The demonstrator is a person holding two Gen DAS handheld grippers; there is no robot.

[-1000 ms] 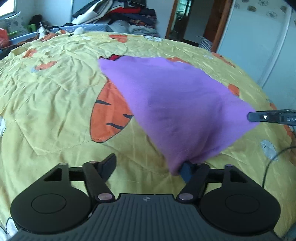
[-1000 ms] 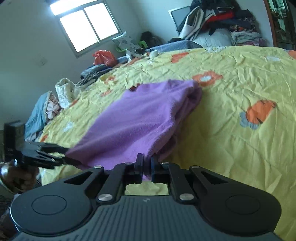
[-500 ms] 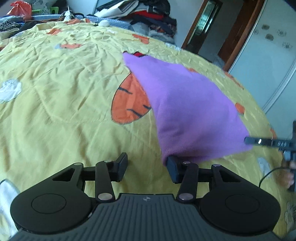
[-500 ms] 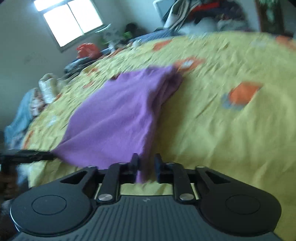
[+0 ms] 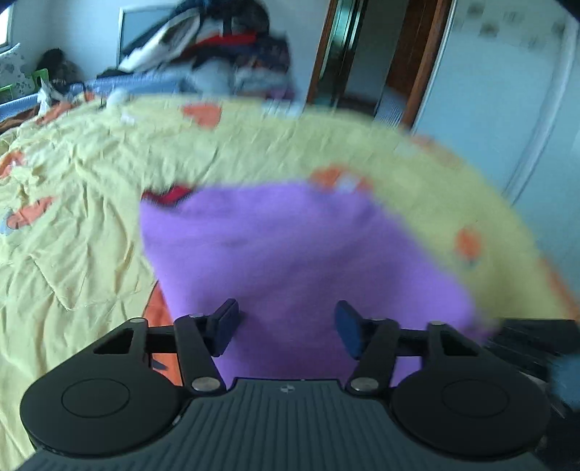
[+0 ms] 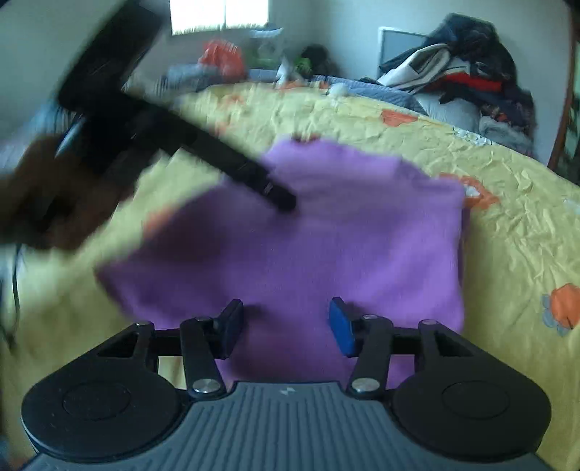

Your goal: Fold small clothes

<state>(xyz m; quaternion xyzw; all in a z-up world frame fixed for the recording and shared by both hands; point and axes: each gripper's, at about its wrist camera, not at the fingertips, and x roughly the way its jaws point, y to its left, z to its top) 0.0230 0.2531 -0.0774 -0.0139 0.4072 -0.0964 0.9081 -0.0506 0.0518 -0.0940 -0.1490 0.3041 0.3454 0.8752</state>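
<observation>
A purple garment (image 5: 290, 253) lies folded flat on the yellow bedspread (image 5: 90, 217). My left gripper (image 5: 286, 326) hovers over its near edge, open, with nothing between its fingers. In the right wrist view the same purple garment (image 6: 326, 246) sits ahead of my right gripper (image 6: 286, 324), which is open and empty too. The left gripper (image 6: 275, 194) reaches in from the upper left over the garment there, held by a hand (image 6: 47, 203). Both views are blurred by motion.
A heap of clothes (image 5: 217, 61) is piled at the far side of the bed. A doorway (image 5: 366, 58) and a white wardrobe (image 5: 507, 90) stand at the right. A window (image 6: 217, 14) and bags lie beyond the bed's far left.
Both grippers have let go of the purple garment and opened wide. The garment now lies flat, and both grippers have swung round above it.
</observation>
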